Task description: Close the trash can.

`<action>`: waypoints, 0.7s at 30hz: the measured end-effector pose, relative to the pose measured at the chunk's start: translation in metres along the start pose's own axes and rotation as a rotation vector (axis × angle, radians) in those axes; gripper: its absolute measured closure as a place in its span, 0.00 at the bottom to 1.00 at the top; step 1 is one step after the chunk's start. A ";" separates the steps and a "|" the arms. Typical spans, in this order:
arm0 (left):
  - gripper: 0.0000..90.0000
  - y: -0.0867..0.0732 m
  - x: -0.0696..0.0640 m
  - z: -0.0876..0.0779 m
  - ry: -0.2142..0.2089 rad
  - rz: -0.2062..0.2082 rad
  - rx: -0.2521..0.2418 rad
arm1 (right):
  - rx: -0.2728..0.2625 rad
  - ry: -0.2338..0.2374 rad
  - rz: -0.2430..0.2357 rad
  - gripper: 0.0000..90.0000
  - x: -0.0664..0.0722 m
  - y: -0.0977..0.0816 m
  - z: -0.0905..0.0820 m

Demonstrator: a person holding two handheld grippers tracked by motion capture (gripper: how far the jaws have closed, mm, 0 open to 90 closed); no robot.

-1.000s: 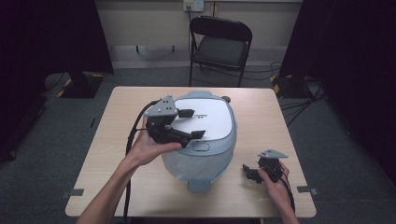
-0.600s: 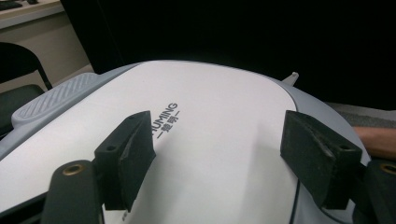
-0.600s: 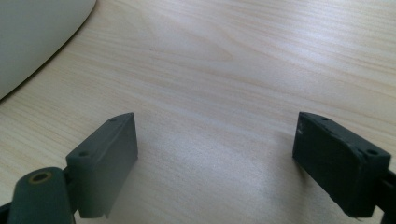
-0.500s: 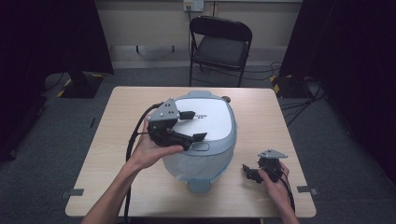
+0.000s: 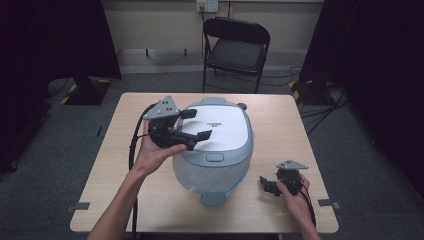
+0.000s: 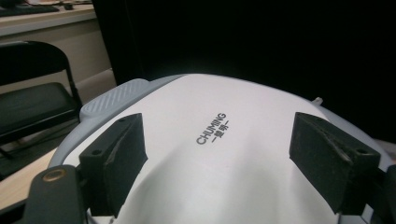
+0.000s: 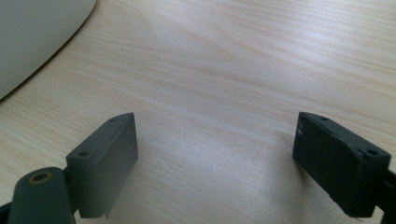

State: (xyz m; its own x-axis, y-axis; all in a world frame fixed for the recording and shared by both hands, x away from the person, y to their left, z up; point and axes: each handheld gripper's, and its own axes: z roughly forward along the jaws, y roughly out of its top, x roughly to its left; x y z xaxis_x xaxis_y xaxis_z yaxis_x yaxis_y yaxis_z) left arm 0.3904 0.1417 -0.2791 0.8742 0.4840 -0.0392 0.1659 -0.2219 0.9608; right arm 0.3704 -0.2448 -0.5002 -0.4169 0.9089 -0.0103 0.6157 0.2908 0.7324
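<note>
Barely shifted: left gripper (image 5: 192, 128) hovering over rice cooker (image 5: 217, 145) lid, jaws spread, white lid (image 6: 224, 154) between and beneath them. Right gripper (image 5: 267, 185) resting on table (image 7: 243, 60), jaws released, grasping nothing. Lid shut, nothing begun.

Between the black fingers (image 6: 116, 163) lies the rice cooker (image 5: 215, 145), its lid white with dark lettering, its rim blue-grey; the table (image 5: 280, 115) is pale woodgrain.

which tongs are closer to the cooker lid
Left. The left tongs hover open over the cooker lid; the right tongs sit open on the table beside the cooker.
</note>
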 end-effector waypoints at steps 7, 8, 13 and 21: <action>0.18 -0.001 0.016 -0.019 0.063 -0.015 -0.020 | 0.000 0.000 0.000 0.14 0.000 0.000 0.000; 0.18 -0.002 0.017 -0.022 0.063 -0.016 -0.016 | 0.000 0.000 0.000 0.14 0.000 0.000 0.000; 0.18 -0.009 0.021 -0.038 0.080 -0.011 -0.025 | 0.000 -0.001 0.000 0.14 0.000 0.000 0.000; 0.18 -0.027 0.030 -0.062 0.163 -0.026 -0.007 | 0.000 -0.001 0.000 0.14 0.000 0.000 0.000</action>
State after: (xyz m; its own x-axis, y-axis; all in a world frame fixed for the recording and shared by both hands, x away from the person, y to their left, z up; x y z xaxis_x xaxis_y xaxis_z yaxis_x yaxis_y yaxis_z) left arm 0.3837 0.2141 -0.2895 0.7838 0.6207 -0.0199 0.1844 -0.2020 0.9619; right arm 0.3704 -0.2448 -0.5002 -0.4167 0.9090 -0.0109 0.6155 0.2910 0.7324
